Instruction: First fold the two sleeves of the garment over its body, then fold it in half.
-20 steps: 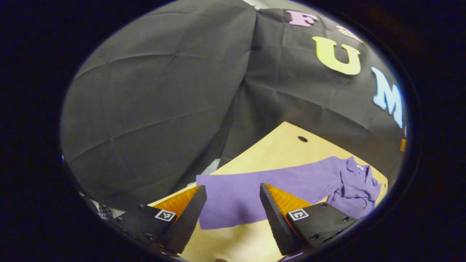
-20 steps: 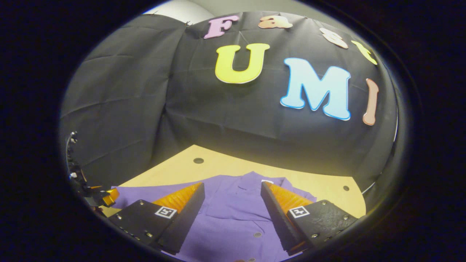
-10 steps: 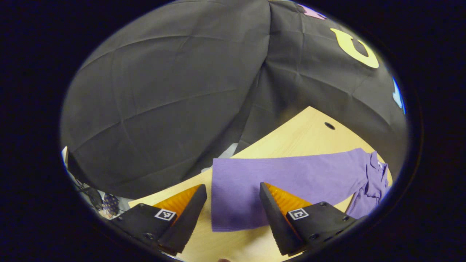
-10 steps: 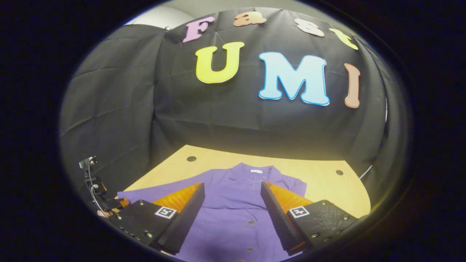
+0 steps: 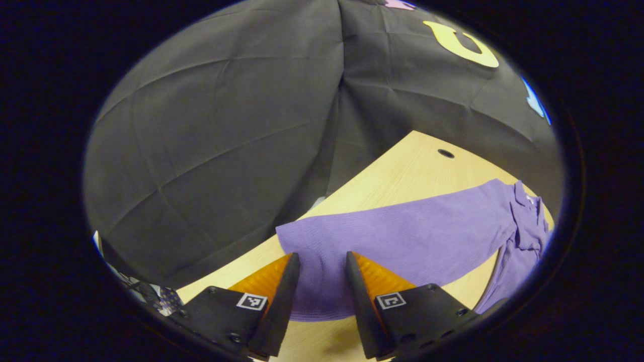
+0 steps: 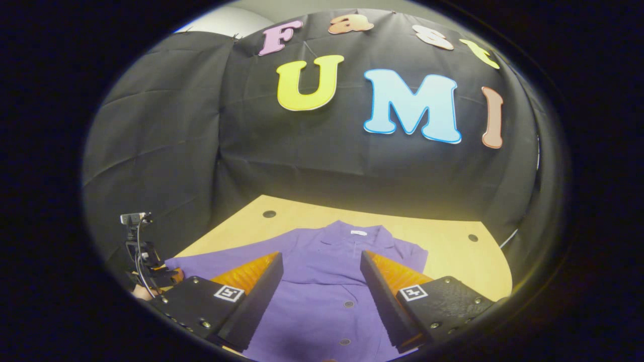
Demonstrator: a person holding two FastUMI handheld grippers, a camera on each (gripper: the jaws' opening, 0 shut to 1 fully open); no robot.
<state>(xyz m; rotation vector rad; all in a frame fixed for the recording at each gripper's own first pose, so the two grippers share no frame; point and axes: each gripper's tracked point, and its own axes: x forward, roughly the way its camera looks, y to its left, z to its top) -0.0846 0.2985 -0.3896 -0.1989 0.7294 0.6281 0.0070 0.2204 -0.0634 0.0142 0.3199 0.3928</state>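
While the garment lies spread on the table, findings follow.

Change, left side: against the view half a second back, the left gripper has narrowed its opening markedly, and the cuff end of the long purple knit sleeve now sits between its fingers.

Change, right side: the right gripper shows the same wide spacing as half a second ago; its framing of the shirt body is little altered.

Meaning for the task: judged to be the start of the first sleeve fold. The grip on the cuff is forming; no sleeve is folded yet, and the halving fold remains.

Left gripper, opening: narrow but not fully closed; purple cloth fills the gap. Whether both fingers already press on the fabric cannot be told.

Right gripper, opening: wide apart, holding nothing, poised above the button front; contact with the cloth cannot be told.

Garment, location: purple button-front collared shirt, lying flat and face up on the pale wooden table, collar toward the booth wall. In the left gripper view the sleeve stretches straight out from the body toward the table edge.

Other gripper seen: in the right gripper view, the left tool and the hand holding it appear at the far sleeve end.

Risk: a shallow pinch may slip when lifted.
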